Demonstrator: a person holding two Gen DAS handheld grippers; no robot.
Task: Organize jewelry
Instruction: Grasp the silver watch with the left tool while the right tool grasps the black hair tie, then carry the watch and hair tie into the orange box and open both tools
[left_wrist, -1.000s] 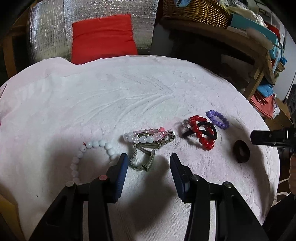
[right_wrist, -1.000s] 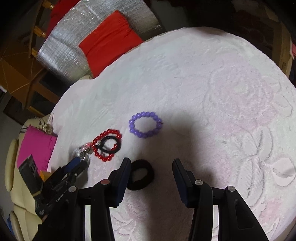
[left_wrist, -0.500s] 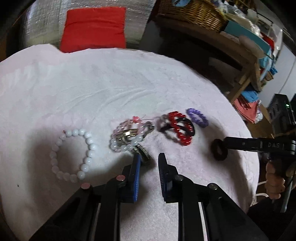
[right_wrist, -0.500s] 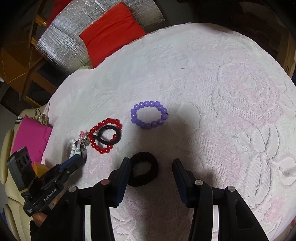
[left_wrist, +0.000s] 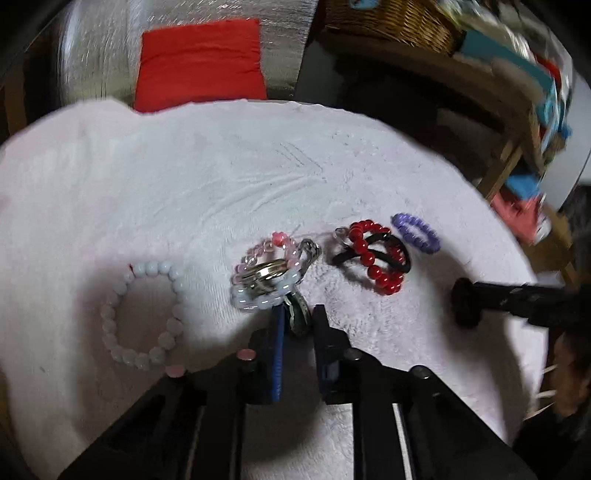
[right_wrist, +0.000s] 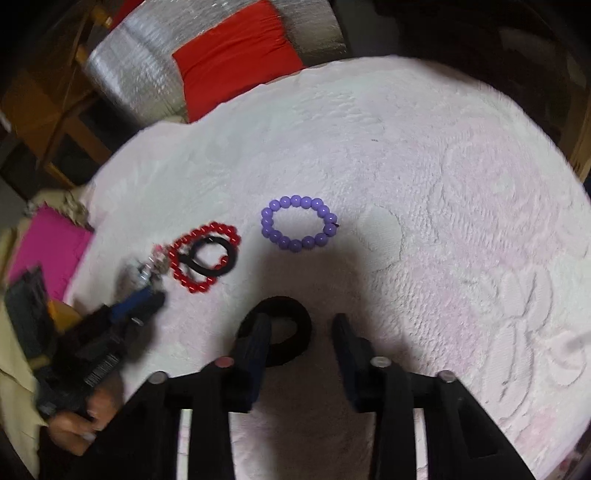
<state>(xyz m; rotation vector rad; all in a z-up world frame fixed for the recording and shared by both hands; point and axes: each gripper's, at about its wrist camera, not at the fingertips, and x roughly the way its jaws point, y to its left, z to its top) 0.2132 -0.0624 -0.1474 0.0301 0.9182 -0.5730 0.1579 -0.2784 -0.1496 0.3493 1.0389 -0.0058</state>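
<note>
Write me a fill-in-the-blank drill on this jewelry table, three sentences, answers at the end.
1. The left gripper is closed on a metal ____ tangled with the pink bead bracelet.
2. A black hair tie lies looped through the ____ bead bracelet.
3. The right gripper is open, with one finger set inside the black ____.

Answers: watch; red; scrunchie

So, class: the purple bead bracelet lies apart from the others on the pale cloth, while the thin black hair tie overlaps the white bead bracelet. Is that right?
Not quite. The thin black hair tie overlaps the red bead bracelet, not a white one, as the right wrist view shows. The purple bead bracelet does lie apart from the others on the pale cloth.
</note>
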